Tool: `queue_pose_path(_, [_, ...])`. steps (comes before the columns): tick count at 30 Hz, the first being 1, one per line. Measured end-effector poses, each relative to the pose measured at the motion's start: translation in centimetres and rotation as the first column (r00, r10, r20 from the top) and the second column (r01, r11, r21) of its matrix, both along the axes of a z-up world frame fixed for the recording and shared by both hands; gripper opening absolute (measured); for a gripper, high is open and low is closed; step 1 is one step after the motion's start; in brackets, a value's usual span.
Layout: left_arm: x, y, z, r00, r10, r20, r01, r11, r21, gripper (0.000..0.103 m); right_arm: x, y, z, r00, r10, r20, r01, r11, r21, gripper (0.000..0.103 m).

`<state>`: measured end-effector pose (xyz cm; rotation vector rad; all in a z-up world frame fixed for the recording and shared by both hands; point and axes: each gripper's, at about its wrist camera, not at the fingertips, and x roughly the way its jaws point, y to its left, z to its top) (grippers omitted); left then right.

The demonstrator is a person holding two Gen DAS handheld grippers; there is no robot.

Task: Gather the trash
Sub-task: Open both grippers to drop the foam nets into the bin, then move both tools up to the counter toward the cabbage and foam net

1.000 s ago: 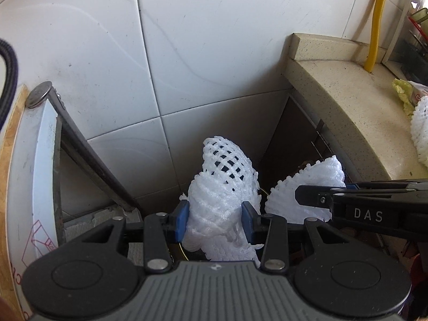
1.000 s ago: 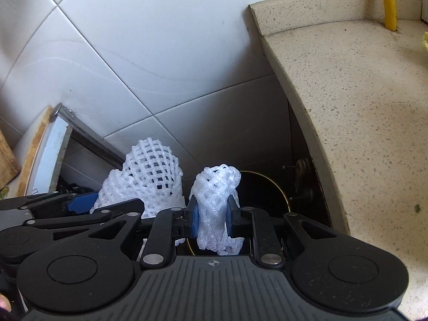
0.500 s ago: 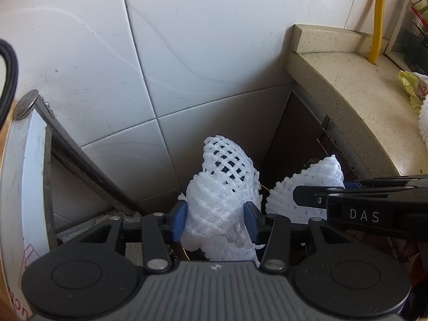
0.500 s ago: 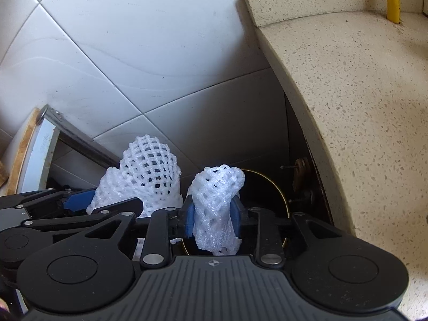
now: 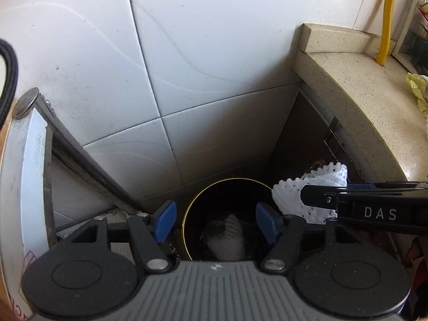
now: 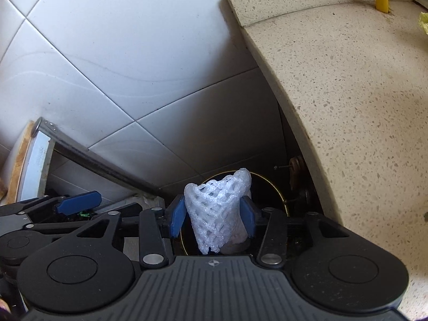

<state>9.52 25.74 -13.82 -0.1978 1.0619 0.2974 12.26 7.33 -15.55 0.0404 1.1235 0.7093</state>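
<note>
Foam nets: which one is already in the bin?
The foam net lying inside the black bin, below the open left gripper; the other remains between the right gripper's fingers.

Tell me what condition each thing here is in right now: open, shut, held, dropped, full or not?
Left gripper: open, holding nothing, above the bin.
Right gripper: pads wide, net between them; cannot tell if gripped.
Foam net in bin: dropped, lying inside.
Second foam net: between the right gripper's pads, over the bin.
Trash bin: lidless, mostly dark inside.
Countertop: yellow scrap at its far edge.
</note>
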Motion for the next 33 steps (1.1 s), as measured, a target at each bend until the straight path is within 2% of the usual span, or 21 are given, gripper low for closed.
queue_pose_path(4, [-0.2,0.2,0.4,1.000,0.008,0.012,-0.008,1.000,0.002,0.064,0.0,-0.1,-0.1,1.000,0.005,-0.010,-0.005,1.000,0.008,0.055])
queue_pose_path(11, [-0.7,0.8,1.0,0.999,0.042,0.035,-0.042,0.999,0.004,0.066,0.0,0.2,-0.4,1.000,0.019,-0.015,-0.019,1.000,-0.006,0.065])
queue_pose_path(17, [-1.0,0.8,1.5,0.998,0.044,0.049,-0.045,0.999,0.011,0.066,-0.2,0.4,-0.1,1.000,0.025,-0.012,-0.025,1.000,0.000,0.065])
queue_pose_path(23, [-0.9,0.0,3.2,0.997,0.014,0.081,-0.018,0.999,0.040,0.066,-1.0,-1.1,2.8,0.999,0.005,0.053,-0.007,0.999,0.038,0.065])
queue_pose_path(33, [0.3,-4.8,7.7,0.977,-0.134,0.167,0.114,0.986,0.124,0.075,-3.0,-7.6,9.3,0.973,-0.102,0.206,0.073,0.987,0.145,0.066])
